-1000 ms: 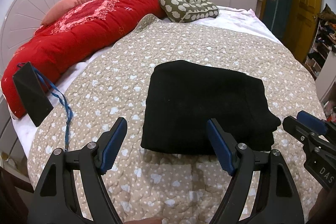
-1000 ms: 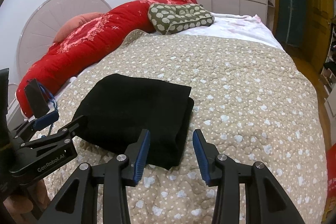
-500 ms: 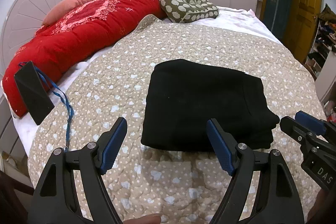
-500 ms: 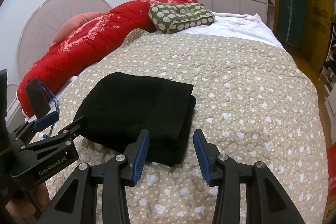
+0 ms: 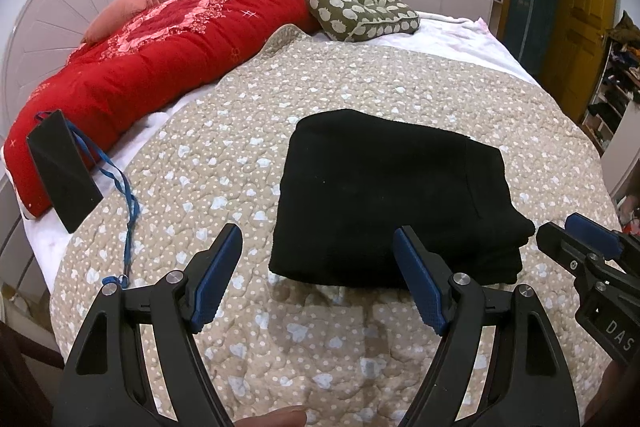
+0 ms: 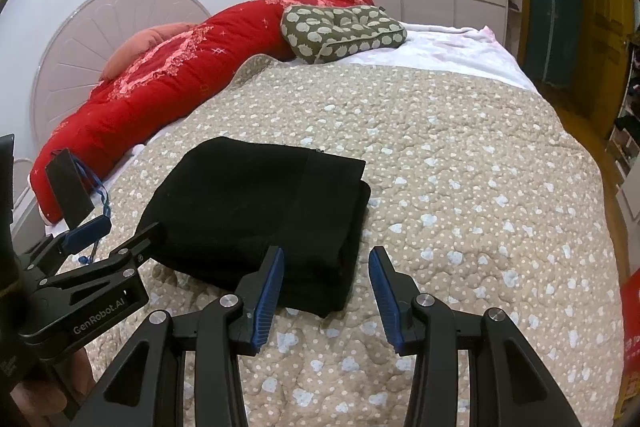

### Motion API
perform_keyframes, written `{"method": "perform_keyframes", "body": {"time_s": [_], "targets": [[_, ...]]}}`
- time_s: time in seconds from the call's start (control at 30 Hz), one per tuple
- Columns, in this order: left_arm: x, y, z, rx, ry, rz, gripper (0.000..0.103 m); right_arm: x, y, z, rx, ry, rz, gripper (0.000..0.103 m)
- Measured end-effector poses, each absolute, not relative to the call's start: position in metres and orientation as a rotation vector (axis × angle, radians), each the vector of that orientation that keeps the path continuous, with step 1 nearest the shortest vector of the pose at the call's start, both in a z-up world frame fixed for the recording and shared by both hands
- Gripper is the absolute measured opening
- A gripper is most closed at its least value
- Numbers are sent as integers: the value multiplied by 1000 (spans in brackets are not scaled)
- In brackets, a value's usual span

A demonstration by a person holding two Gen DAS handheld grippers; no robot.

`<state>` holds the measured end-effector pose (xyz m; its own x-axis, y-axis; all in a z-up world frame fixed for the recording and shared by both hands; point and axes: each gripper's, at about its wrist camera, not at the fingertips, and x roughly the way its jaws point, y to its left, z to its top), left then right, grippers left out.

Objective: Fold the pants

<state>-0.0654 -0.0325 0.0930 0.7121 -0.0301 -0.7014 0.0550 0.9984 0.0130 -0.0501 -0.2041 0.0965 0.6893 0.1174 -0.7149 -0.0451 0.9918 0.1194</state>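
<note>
1. Far left: one black box (image 5: 64,175) with a blue strap (image 5: 116,183), leaning on one red quilt (image 5: 160,55) along the bed's edge. One pink pillow (image 5: 132,7) behind it. None touch the work.
2. Left gripper (image 5: 318,279): jaws spread wide, holding nothing, above the bedspread (image 5: 400,87) just short of the pants' near edge.
3. Pants (image 5: 392,195): one black pair, mid-bed, already a compact stacked rectangle, layers showing at the right edge.
4. Right gripper (image 6: 326,287): jaws spread, less wide, empty, at the pants' near right corner.
5. One green cushion (image 6: 344,31) at the far end, well apart.
6. We judge the folding nearly done. If anything is left, it is tidying: we would press the stack flat or square the right edge with light nips, lifting nothing, so the layers do not slide.
7. Count: two grippers, one pair of pants.
</note>
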Motion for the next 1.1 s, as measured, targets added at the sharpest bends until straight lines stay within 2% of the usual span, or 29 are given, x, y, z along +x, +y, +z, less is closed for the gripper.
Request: {"method": "perform_keyframes", "body": {"time_s": [0.67, 1.1], "targets": [[-66, -37, 97, 46, 767, -63, 79, -60, -224, 119, 90, 742, 7, 43], [-62, -44, 91, 51, 777, -60, 79, -55, -247, 105, 129, 789, -48, 43]]}}
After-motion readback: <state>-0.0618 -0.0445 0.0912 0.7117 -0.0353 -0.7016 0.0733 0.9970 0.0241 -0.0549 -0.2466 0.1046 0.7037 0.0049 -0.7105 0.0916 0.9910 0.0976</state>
